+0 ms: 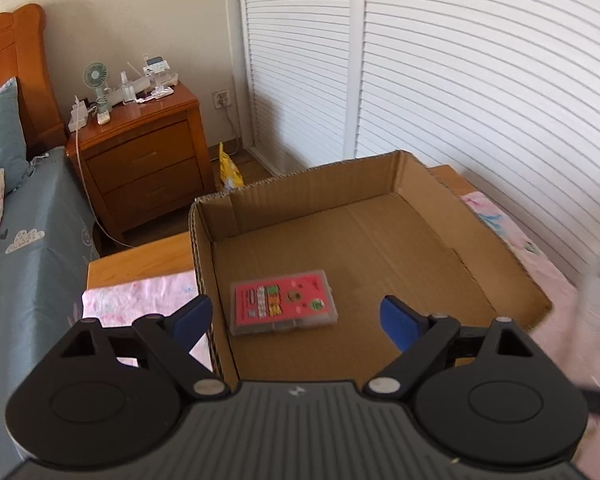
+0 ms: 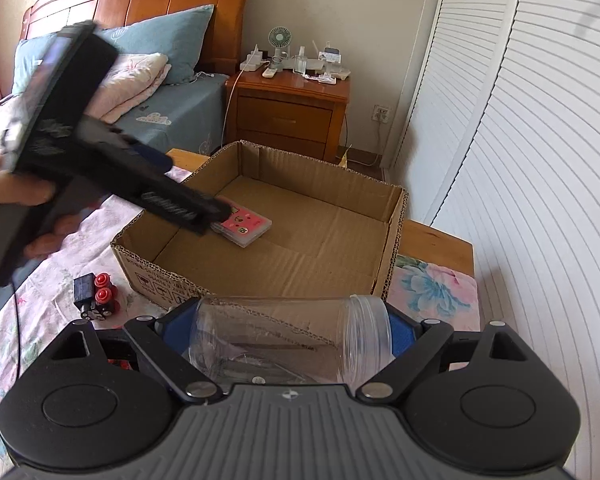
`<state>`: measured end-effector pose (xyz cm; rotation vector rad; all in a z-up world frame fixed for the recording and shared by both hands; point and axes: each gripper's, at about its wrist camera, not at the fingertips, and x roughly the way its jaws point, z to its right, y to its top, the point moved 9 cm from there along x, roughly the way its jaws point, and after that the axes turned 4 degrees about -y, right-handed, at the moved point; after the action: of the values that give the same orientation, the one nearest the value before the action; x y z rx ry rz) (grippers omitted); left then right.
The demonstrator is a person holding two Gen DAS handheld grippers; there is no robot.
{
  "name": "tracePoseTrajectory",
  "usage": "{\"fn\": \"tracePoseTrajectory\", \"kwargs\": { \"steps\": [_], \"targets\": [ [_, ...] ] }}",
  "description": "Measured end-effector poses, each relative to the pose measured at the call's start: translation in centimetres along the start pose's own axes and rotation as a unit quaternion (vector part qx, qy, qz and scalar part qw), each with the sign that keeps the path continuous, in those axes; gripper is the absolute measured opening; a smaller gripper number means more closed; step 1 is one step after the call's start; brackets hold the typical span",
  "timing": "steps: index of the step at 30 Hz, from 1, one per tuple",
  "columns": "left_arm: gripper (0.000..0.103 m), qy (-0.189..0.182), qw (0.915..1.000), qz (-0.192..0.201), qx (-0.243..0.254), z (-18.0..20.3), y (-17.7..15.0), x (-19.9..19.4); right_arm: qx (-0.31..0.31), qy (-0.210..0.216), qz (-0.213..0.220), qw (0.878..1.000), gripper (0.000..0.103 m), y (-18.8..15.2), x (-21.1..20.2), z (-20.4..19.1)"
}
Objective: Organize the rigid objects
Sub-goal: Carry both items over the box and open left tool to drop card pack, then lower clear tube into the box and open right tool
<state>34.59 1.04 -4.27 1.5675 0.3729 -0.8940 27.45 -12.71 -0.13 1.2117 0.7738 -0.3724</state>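
One clear plastic jar (image 2: 292,340) held sideways at the near edge of an open brown cardboard box (image 2: 384,248).

Inside that box a flat clear case with a pink printed card (image 1: 283,307) lies on the floor of the box towards its left side. The right hand-held gripper (image 2: 296,336) clamps the jar between its blue pads (image 2: 402,338), the threaded mouth pointing right. The left hand-held gripper (image 1: 296,318) stands wide with nothing between its pads, above the near left corner of the box, one finger outside the wall. The box rests on a pink floral cloth (image 2: 432,288) over a wooden counter (image 2: 440,240). A small black and red toy (image 2: 96,294) lies on the cloth just left of the box. Beyond stand a wooden nightstand (image 1: 148,156) and a bed (image 2: 172,112).
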Motion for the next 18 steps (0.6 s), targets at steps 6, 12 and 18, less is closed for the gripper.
{"fn": "tracePoseTrajectory", "kwargs": {
  "steps": [6,12,18],
  "targets": [
    [0.096,0.014,0.9998,0.014,0.0,-0.4,-3.6,-5.0,0.003,0.002,-0.005,1.0,0.094,1.9,1.7,0.5],
    [0.098,0.03,0.9987,0.029,-0.028,-1.8,-9.3,-8.3,0.006,-0.001,-0.013,1.0,0.094,4.4,4.3,1.0],
    [0.098,0.0,0.9993,0.011,-0.035,-0.9,-13.7,-8.7,0.01,-0.01,-0.027,1.0,0.094,7.2,8.0,1.5]
  ]
}}
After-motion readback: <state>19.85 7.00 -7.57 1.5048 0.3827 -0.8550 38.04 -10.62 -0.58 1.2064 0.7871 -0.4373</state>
